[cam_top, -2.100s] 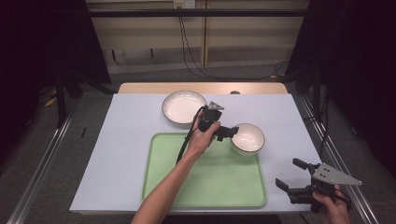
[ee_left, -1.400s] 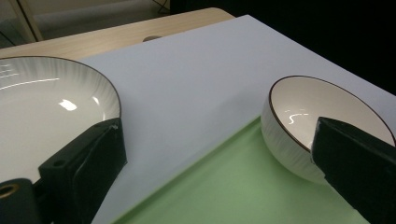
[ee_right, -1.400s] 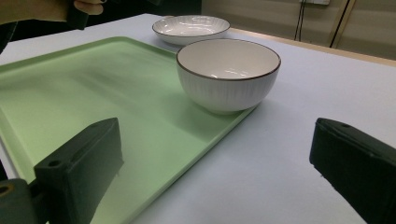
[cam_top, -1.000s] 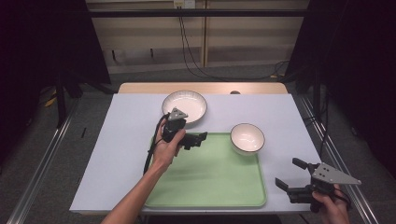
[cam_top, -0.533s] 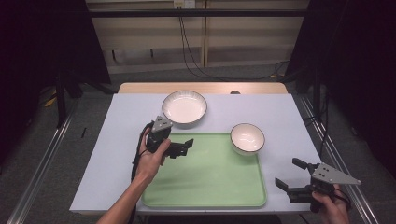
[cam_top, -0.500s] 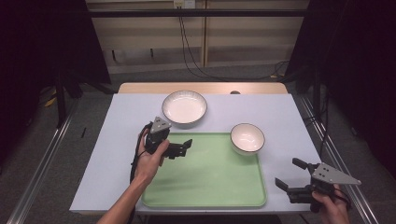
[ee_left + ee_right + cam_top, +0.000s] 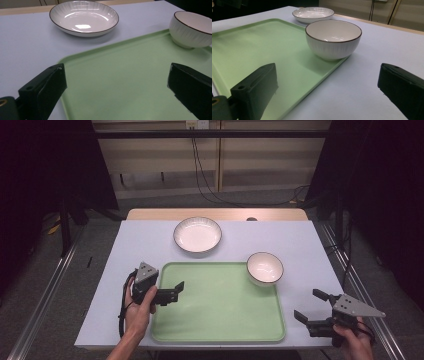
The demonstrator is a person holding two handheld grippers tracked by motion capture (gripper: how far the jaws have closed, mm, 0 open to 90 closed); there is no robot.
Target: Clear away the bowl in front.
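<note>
Tray (image 7: pixel 220 305) lies green at the table's near middle, and we place all else by it. Our left gripper (image 7: pixel 172 292) hangs over its left rim, jaws spread wide and empty. Beyond its far edge sits the plate (image 7: pixel 197 234). The bowl (image 7: pixel 265 268) rests on its far right corner. Right of it, well apart, our right gripper (image 7: pixel 312 306) gapes empty.

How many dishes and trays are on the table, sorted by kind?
Bowls: 1, the small white bowl resting on the tray's far right corner.
Plates: 1, the shallow white plate beyond the tray.
Trays: 1, the green tray.
Total: 3.
</note>
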